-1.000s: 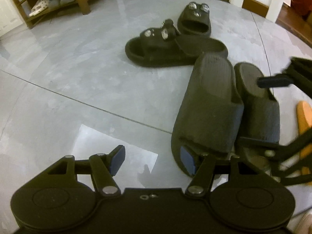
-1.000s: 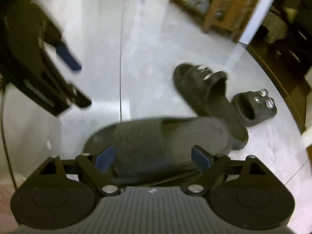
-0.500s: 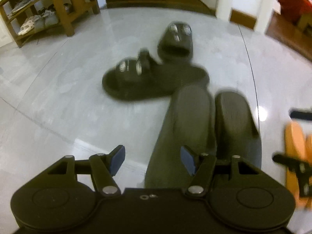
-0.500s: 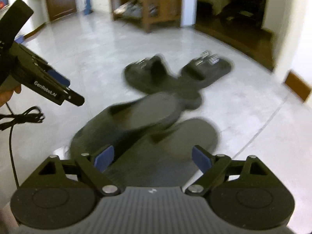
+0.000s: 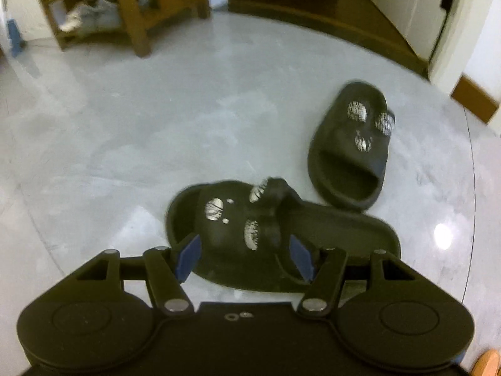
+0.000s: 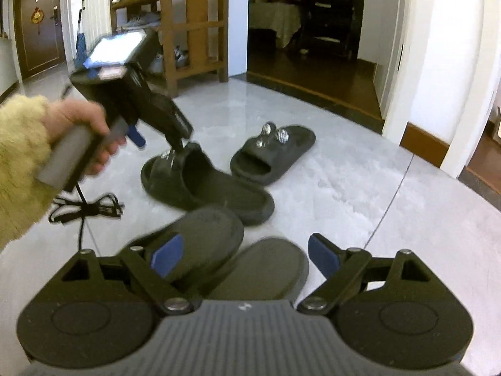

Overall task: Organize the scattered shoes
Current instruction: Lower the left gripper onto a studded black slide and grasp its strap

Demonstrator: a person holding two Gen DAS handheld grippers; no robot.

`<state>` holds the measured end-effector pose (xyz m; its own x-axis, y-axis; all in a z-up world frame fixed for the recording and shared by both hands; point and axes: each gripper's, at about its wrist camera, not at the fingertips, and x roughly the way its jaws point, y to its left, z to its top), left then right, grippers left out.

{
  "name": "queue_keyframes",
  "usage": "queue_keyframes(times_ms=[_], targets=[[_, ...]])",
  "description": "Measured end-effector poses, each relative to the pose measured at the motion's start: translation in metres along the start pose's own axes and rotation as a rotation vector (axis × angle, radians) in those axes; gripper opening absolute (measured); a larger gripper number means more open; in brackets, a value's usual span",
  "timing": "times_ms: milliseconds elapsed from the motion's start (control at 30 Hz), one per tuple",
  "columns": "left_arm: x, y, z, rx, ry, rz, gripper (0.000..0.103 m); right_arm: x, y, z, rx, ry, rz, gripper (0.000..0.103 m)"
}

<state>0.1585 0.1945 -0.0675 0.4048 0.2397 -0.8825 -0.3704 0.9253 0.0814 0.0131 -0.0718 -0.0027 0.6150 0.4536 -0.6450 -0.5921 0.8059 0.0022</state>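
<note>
Both grippers were spread wide and held nothing: the left gripper [image 5: 244, 258] hung low over the strap of a black studded slipper [image 5: 281, 235] on the grey floor [image 5: 125, 144], and the right gripper [image 6: 245, 255] hovered above two plain dark slippers [image 6: 219, 250] lying side by side. Its matching studded slipper [image 5: 350, 147] lay just beyond, heel nearly touching the first, with a wooden shoe rack [image 6: 175, 25] further back.

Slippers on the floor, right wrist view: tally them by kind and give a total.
Studded black slippers: 2, the near one and the far one.
Plain grey slippers: 2, the left one and the right one.
Total: 4
</note>
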Motion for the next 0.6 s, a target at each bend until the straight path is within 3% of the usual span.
queue_keyframes(times_ms=[233, 400, 600], targets=[[0.038, 0.01, 0.006, 0.034, 0.039, -0.019, 0.066, 0.009, 0.001, 0.01, 0.007, 0.003, -0.001, 0.089], [0.038, -0.004, -0.005, 0.187, -0.055, 0.016, 0.063, 0.012, 0.001, 0.005, 0.017, 0.037, 0.001, 0.089], [0.034, -0.001, -0.015, 0.173, -0.107, 0.01, 0.059, 0.014, -0.006, -0.004, 0.043, 0.08, 0.001, 0.089]])
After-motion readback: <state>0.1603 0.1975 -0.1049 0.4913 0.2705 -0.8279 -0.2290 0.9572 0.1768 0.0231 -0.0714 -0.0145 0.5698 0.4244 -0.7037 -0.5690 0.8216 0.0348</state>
